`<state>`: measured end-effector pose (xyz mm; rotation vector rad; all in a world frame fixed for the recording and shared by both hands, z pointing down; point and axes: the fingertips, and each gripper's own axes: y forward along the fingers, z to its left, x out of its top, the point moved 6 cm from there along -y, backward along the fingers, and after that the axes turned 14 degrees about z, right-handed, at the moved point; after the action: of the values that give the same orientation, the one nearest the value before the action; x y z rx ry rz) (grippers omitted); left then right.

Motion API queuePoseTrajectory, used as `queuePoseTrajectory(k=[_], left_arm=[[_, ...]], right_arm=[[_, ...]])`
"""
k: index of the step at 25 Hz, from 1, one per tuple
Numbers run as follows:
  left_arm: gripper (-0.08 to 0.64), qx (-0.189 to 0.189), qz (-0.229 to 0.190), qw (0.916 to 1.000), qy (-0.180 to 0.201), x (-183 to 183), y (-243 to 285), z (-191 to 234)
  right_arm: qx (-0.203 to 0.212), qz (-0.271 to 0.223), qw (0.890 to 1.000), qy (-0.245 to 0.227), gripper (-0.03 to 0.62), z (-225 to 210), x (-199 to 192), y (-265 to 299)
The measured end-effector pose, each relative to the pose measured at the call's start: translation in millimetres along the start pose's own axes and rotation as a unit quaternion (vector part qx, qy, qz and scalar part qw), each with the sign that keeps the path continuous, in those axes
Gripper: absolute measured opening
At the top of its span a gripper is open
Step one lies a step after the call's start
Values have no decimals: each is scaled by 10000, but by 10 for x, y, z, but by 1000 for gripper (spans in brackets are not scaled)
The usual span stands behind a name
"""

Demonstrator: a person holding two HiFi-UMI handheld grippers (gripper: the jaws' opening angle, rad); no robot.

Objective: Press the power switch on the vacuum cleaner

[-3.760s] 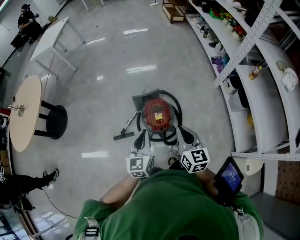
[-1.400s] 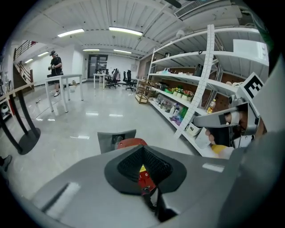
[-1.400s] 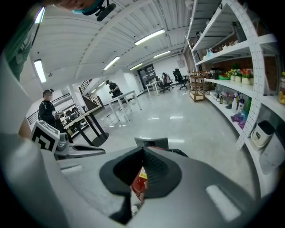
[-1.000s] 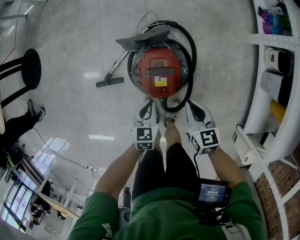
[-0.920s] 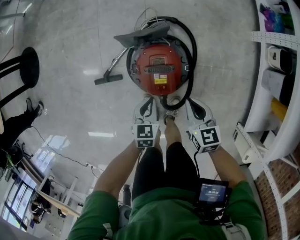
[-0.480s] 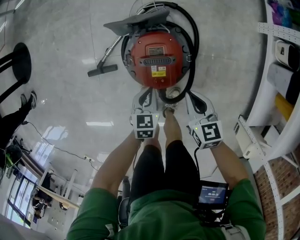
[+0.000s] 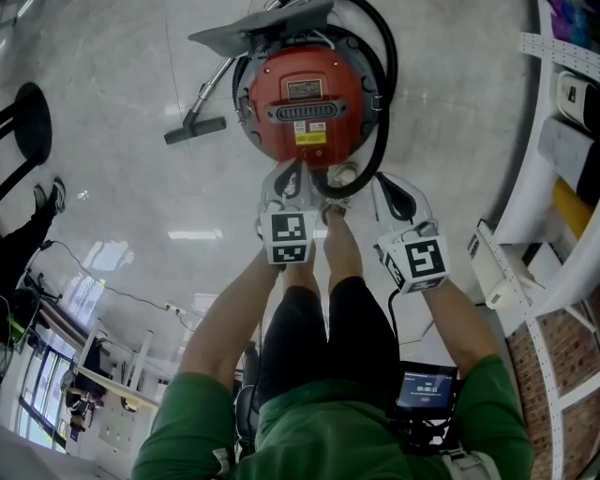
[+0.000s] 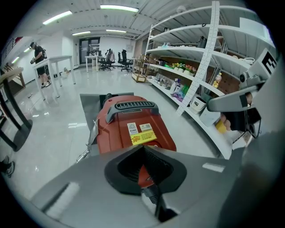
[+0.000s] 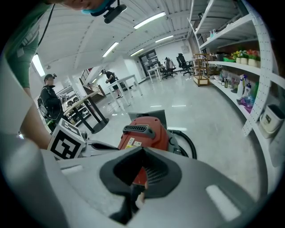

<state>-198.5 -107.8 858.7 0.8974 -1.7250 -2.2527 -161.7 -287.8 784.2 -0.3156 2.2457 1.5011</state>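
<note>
A round red vacuum cleaner [image 7: 305, 103] stands on the floor at the top middle of the head view, with a black hose [image 7: 384, 84] looped round it. It has a black handle and yellow labels on top. My left gripper [image 7: 289, 178] is shut and empty, its tips over the vacuum's near edge. My right gripper [image 7: 396, 199] is also shut and empty, a little right of the vacuum and apart from it. The vacuum [image 8: 129, 129] fills the middle of the left gripper view beyond that gripper [image 8: 144, 171]. It [image 9: 144, 133] shows ahead of the right gripper [image 9: 141, 171]. I cannot pick out the power switch.
The floor nozzle [image 7: 195, 129] lies left of the vacuum and a grey flat plate [image 7: 262, 23] lies behind it. White shelving [image 7: 562, 141] runs along the right. A black stool [image 7: 23, 122] and a person's legs [image 7: 28, 225] are at the left.
The vacuum has come closer and higher in the head view. Both grippers have moved forward, and the left one now reaches the vacuum's near edge.
</note>
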Motion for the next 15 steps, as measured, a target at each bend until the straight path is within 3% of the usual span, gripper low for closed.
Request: queuePoseTrajectory(k=[15], left_arm=[[11,-96,-8,10000,-15,-11,97,3]], right_arm=[[76,39,10000,1,2,4,-8,90]])
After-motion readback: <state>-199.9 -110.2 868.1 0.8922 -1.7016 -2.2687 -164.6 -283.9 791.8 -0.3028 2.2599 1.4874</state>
